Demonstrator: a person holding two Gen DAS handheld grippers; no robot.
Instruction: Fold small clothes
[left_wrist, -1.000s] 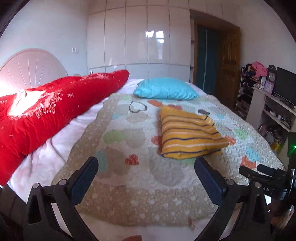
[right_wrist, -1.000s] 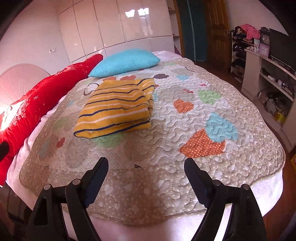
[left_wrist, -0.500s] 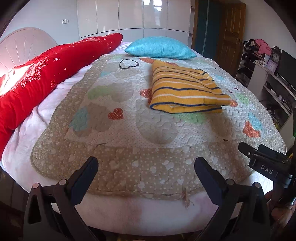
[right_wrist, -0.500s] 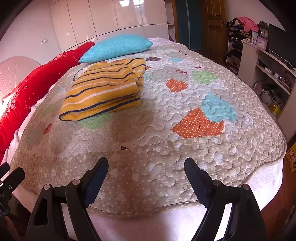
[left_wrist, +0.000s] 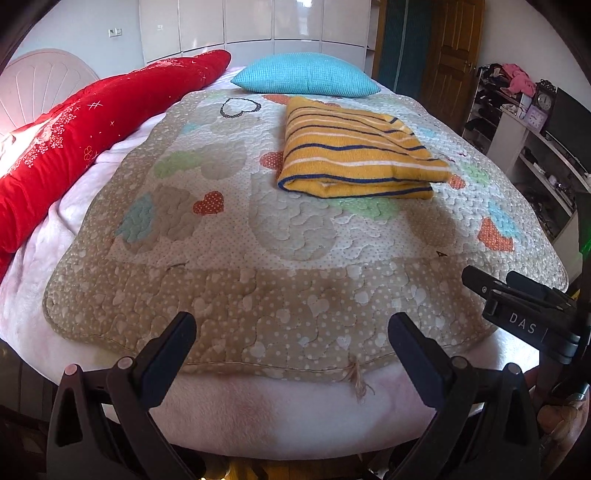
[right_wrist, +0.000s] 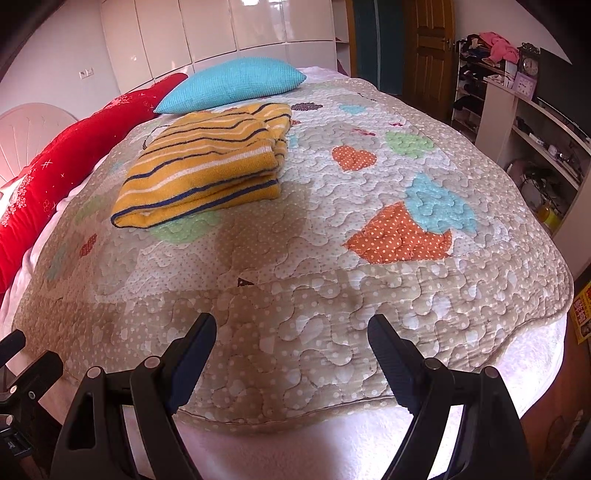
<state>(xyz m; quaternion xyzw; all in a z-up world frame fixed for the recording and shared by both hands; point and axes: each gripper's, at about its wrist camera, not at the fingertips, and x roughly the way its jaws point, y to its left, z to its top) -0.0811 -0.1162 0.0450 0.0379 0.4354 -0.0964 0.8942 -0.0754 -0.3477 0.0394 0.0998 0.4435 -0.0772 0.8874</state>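
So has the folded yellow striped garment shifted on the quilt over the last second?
No. The folded yellow striped garment lies in the same spot, its near fold beside the small red heart patch; only the cameras pulled back.

A: What can't you make out?
B: The red blanket (left_wrist: 77, 136) runs off the left edge, and the shelf (left_wrist: 532, 147) clutter is too small to name.
A: The bed (right_wrist: 332, 443)?
B: Its underside stays hidden.

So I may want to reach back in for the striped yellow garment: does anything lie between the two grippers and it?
Nothing visible does. Between the open left gripper, the open right gripper and the folded garment lies only bare quilt. The blue pillow sits beyond it.
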